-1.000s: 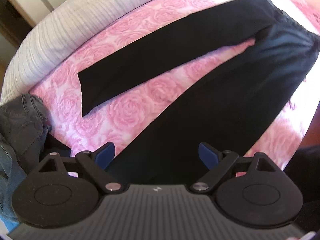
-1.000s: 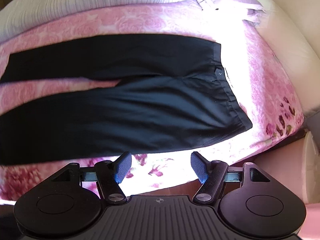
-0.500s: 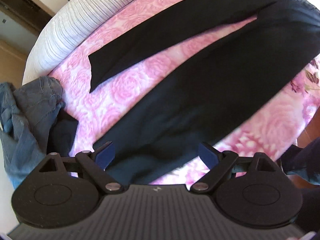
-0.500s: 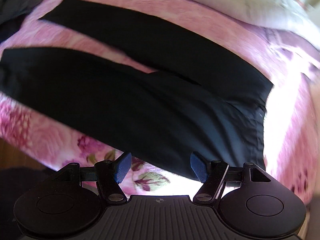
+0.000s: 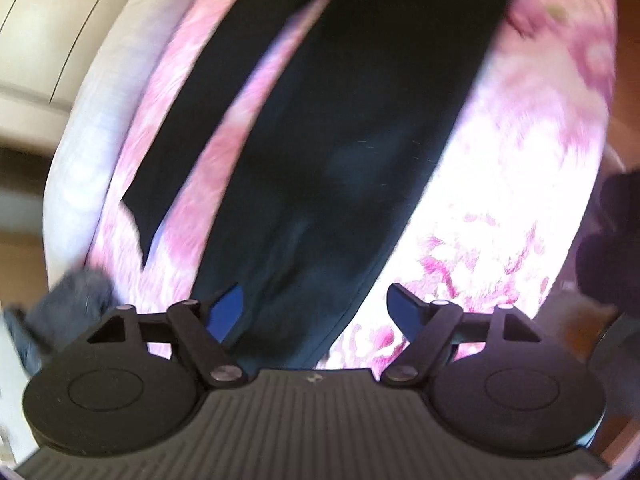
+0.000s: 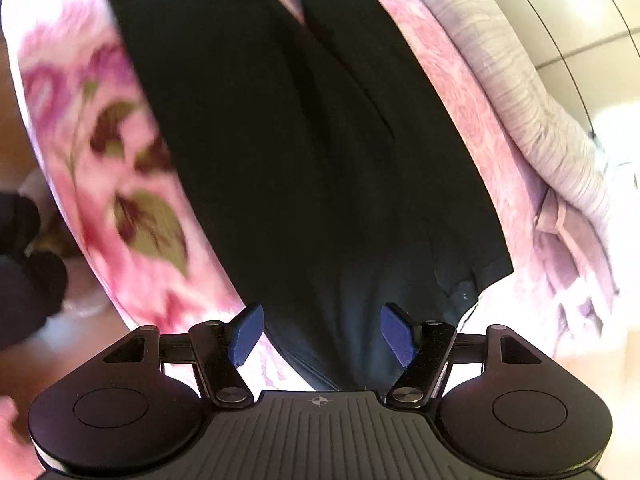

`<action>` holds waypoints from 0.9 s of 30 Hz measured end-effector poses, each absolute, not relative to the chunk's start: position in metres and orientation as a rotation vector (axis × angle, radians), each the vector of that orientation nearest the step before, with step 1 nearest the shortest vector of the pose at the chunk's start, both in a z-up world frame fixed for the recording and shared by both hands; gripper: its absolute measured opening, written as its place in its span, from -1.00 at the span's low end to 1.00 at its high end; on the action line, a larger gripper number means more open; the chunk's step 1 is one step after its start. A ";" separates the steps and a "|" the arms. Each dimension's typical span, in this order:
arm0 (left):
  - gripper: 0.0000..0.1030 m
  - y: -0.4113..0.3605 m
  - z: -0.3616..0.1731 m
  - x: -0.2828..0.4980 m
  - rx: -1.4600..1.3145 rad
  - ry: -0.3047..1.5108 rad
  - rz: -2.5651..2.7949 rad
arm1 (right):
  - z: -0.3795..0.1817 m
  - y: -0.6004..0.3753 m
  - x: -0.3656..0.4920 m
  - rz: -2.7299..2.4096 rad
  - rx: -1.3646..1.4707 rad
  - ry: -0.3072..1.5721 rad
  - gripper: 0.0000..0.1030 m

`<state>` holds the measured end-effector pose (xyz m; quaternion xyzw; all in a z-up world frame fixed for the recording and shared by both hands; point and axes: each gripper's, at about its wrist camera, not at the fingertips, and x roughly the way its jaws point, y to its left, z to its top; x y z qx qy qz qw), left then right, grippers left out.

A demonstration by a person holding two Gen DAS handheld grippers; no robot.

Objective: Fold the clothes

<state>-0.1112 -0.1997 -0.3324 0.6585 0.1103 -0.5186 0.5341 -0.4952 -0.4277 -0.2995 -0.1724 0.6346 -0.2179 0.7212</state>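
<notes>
Trousers [image 5: 344,152], black and full length, lie flat on a pink floral bedspread [image 5: 500,168], with the 2 legs parted by a narrow wedge of pink. In the left wrist view the nearer leg runs down toward the camera and its hem end sits just ahead of the left gripper [image 5: 316,310]. That gripper's blue pads [image 5: 226,312] stand wide apart; its jaws have just been closing a little, and dark cloth shows in the gap between them, but neither pad presses on it. A grey garment [image 5: 76,288] lies at the bed's edge on the left of this view, blurred.

In the right wrist view the waist end of the trousers [image 6: 320,160] fills the middle, the waistband corner near the lower right. The right gripper [image 6: 322,334] hangs over this end with its pads [image 6: 246,334] well apart, cloth visible between them and nothing clamped. A striped white quilt [image 6: 532,112] lies along the far side of the bedspread [image 6: 132,184]. Whether either gripper touches the fabric cannot be told.
</notes>
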 end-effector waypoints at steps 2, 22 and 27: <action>0.44 -0.199 -0.352 -0.112 1.606 0.193 -1.259 | -0.309 -0.428 -0.502 -0.468 -0.406 1.398 0.33; -0.30 -0.194 -0.412 -0.097 1.654 -0.076 -1.225 | -0.384 -0.386 -0.431 -0.275 -0.552 1.114 0.33; 0.13 -0.191 -0.407 -0.085 1.629 -0.070 -1.176 | -0.391 -0.421 -0.483 -0.392 -0.625 1.196 0.33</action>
